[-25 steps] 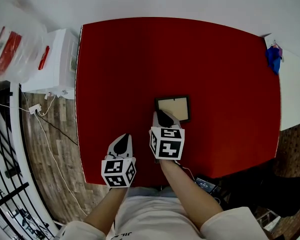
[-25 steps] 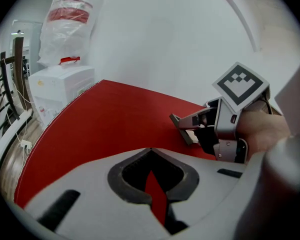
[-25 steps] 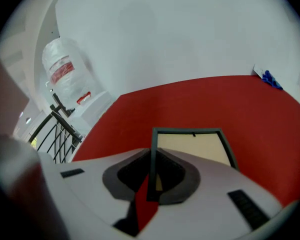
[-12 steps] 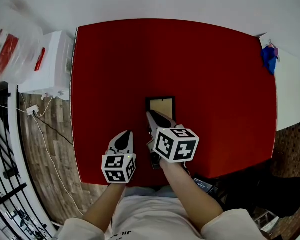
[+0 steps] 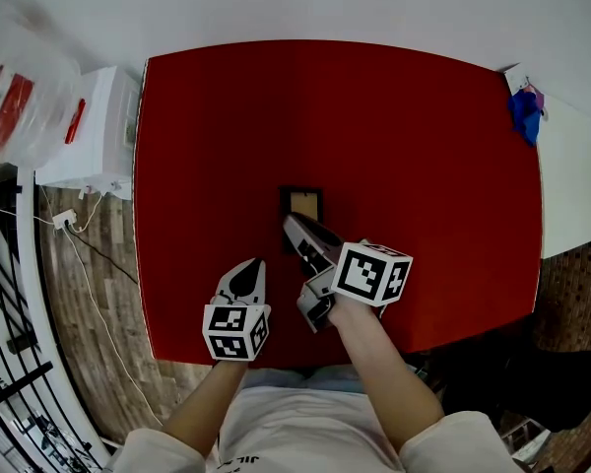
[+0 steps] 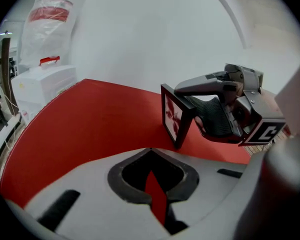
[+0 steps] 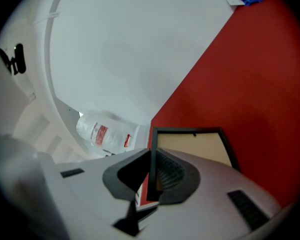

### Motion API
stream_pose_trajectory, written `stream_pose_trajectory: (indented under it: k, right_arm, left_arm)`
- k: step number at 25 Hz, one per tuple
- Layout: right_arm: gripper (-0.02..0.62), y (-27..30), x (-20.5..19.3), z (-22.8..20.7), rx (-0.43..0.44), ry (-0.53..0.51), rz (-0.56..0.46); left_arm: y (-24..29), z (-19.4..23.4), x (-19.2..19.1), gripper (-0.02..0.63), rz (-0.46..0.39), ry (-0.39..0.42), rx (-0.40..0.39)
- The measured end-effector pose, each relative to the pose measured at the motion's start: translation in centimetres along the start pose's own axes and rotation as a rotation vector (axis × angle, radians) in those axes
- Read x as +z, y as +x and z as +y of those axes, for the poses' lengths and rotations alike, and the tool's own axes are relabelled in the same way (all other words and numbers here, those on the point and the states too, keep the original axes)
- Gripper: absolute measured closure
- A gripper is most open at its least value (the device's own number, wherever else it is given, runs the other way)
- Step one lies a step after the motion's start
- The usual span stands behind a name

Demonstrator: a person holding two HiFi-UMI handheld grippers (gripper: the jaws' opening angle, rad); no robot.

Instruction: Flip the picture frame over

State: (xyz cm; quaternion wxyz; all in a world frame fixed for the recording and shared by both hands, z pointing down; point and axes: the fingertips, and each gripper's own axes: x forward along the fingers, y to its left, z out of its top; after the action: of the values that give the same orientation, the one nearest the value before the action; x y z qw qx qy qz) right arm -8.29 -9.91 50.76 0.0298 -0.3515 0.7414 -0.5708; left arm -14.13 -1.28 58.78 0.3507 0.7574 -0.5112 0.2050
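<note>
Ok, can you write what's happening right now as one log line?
right gripper: shut on small black-rimmed picture frame | frame: turned upright, edge gripped | left gripper: shut, empty | surface: red table

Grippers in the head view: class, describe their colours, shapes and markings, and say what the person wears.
The left gripper and the right gripper both have pale grey bodies that taper to pointed jaws lined with black ribbed pads. Each carries a white marker cube printed with black square patterns. The person wears a white short-sleeved shirt.
</note>
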Motion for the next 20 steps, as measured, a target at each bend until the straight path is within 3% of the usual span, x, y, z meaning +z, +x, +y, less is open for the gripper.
stream_pose_trajectory:
  k: [8, 13, 20]
  right_arm:
    - [0.554, -1.5, 1.4, 0.5, 0.183, 0.159, -0.028]
    - [0.554, -2.3, 1.5, 0.1, 0.242, 0.204, -0.021]
    - [0.554, -3.1, 1.6, -1.0, 0.323, 0.286, -0.019]
  left_arm:
    - [1.4, -3.2, 0.4, 0.6, -0.012, 0.04, -0.054]
    - [1.9, -5.4, 0.9, 0.595, -0.035, 0.11, -0.103]
    - [2.9, -7.1, 0.8, 0.532, -0.039, 0.126, -0.139]
